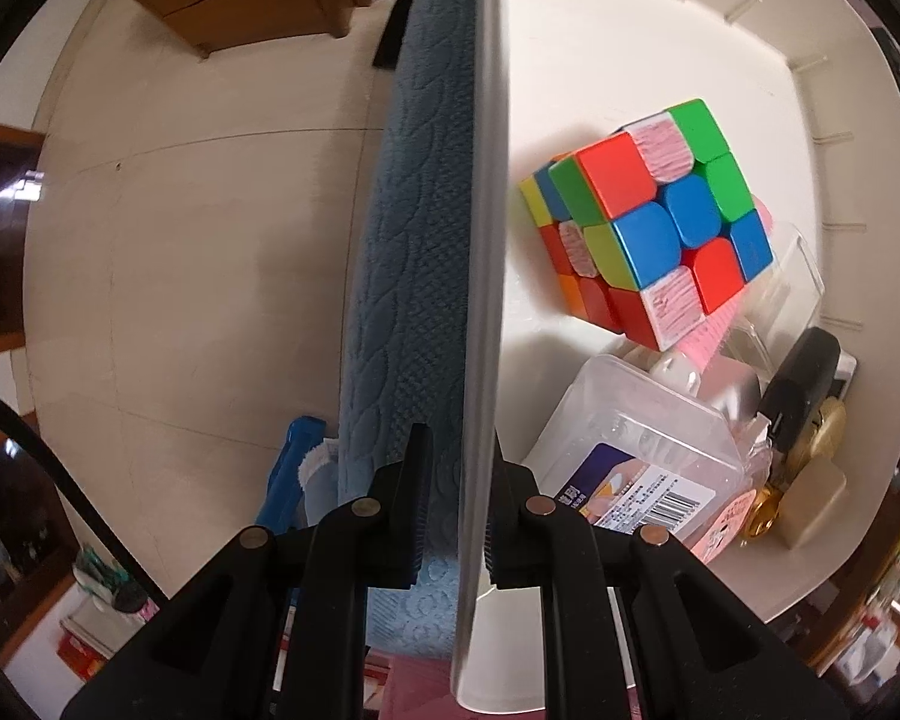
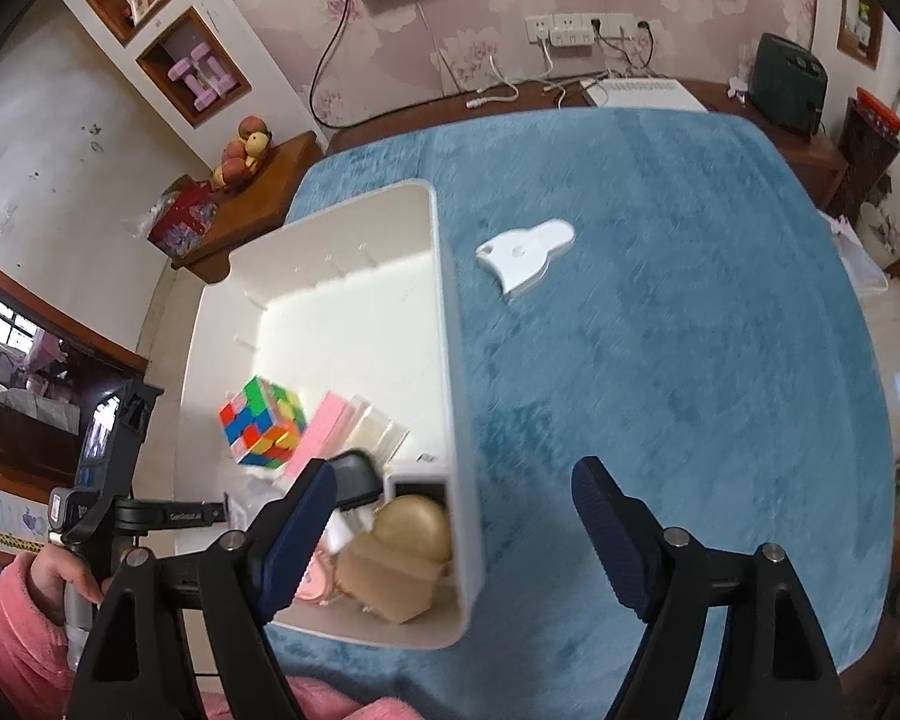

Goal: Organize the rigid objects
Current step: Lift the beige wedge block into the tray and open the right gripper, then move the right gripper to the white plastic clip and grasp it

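My left gripper [image 1: 459,510] is shut on the side wall of a white bin [image 1: 690,30], one finger outside against the blue cloth [image 1: 414,240], one inside. In the bin lie a colour cube [image 1: 654,216], a clear labelled plastic box [image 1: 636,462], a black item [image 1: 804,384] and gold pieces [image 1: 816,438]. My right gripper [image 2: 453,474] stands open and empty above the near right wall of the bin [image 2: 330,252]. The cube [image 2: 264,426], a pink pack [image 2: 324,426] and a tan box [image 2: 390,582] show below it. A white plastic piece [image 2: 525,258] lies on the blue cloth [image 2: 690,330].
A hand in a pink sleeve [image 2: 24,612] holds the left tool beside the bin. A wooden side table with fruit [image 2: 246,144] stands beyond the bin. A white device [image 2: 642,93] and a dark appliance [image 2: 789,78] sit behind the table. Pale floor [image 1: 180,240] lies below the table edge.
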`<action>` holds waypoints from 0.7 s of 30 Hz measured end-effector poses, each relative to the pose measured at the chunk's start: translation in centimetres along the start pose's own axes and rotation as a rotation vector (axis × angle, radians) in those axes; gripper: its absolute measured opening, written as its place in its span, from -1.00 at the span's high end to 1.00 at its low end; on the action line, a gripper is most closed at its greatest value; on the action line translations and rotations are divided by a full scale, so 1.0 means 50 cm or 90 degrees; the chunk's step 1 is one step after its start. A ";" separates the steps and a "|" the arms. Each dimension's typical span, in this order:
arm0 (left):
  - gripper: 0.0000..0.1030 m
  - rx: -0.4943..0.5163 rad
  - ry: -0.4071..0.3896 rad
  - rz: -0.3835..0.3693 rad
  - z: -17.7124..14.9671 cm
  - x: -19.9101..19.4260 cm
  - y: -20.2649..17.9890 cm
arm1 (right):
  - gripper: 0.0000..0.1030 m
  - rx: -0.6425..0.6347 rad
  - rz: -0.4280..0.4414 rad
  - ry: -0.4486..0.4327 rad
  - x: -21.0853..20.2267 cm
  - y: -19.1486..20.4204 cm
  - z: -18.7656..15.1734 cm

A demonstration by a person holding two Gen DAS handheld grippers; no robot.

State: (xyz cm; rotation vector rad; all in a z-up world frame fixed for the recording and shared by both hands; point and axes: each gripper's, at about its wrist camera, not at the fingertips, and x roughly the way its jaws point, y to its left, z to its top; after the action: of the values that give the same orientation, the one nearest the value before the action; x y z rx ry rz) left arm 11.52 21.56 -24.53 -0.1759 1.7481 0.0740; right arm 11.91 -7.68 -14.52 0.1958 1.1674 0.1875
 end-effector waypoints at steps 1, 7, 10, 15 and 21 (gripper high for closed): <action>0.71 -0.008 0.000 0.004 0.000 0.000 0.001 | -0.58 -0.003 0.004 -0.004 -0.002 -0.008 0.005; 0.71 -0.048 0.001 0.029 0.004 0.005 -0.001 | -0.61 -0.047 0.013 -0.039 -0.007 -0.051 0.049; 0.71 -0.070 0.000 0.038 0.004 0.007 0.001 | -0.61 -0.078 0.011 -0.058 -0.001 -0.068 0.076; 0.71 -0.100 0.000 0.051 0.003 0.008 -0.001 | -0.66 -0.124 0.016 -0.083 0.027 -0.096 0.126; 0.73 -0.136 0.003 0.061 0.002 0.016 0.000 | -0.68 -0.167 0.021 -0.107 0.082 -0.115 0.177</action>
State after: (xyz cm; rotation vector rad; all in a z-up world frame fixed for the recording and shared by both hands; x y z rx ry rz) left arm 11.47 21.52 -25.31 -0.2473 1.7510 0.3308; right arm 21.87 -12.72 -16.24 -0.0005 0.9629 0.3445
